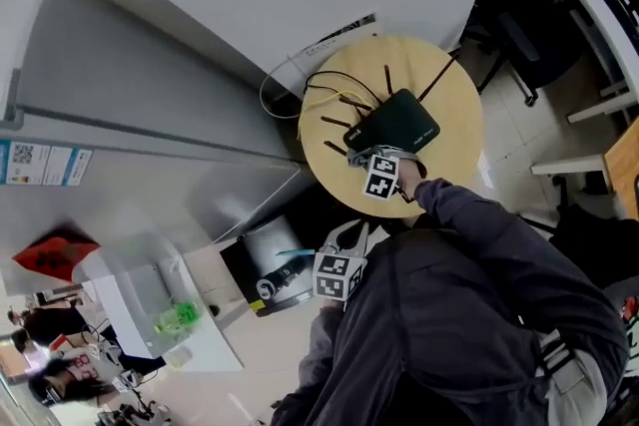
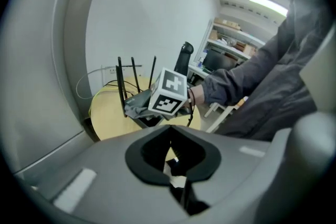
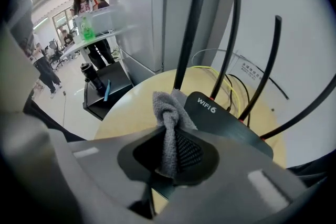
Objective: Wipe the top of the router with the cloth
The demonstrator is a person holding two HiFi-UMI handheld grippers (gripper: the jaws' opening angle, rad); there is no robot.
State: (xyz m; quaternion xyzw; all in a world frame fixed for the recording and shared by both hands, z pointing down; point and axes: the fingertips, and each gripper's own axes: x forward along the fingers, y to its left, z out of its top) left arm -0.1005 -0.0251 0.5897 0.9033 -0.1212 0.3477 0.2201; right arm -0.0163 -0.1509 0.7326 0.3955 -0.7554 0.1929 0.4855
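A black router (image 1: 397, 122) with several upright antennas sits on a round wooden table (image 1: 454, 145). My right gripper (image 3: 167, 165) is shut on a grey cloth (image 3: 167, 118). The bunched cloth rests on the router's (image 3: 231, 120) near corner, by the "WiFi 6" print. In the head view the right gripper (image 1: 374, 160) is at the router's near edge. My left gripper (image 1: 344, 249) hangs off the table, close to the person's body, its jaws together with nothing between them. The left gripper view looks over its jaws (image 2: 176, 173) toward the router (image 2: 137, 105) and the right gripper's marker cube (image 2: 169, 92).
Yellow and black cables (image 1: 329, 95) run from the router's back toward the wall. A black stand with a silver cylinder (image 1: 275, 249) is on the floor beside the table. A white desk with a green bottle (image 1: 178, 317) is further left. A dark chair (image 1: 529, 35) stands at upper right.
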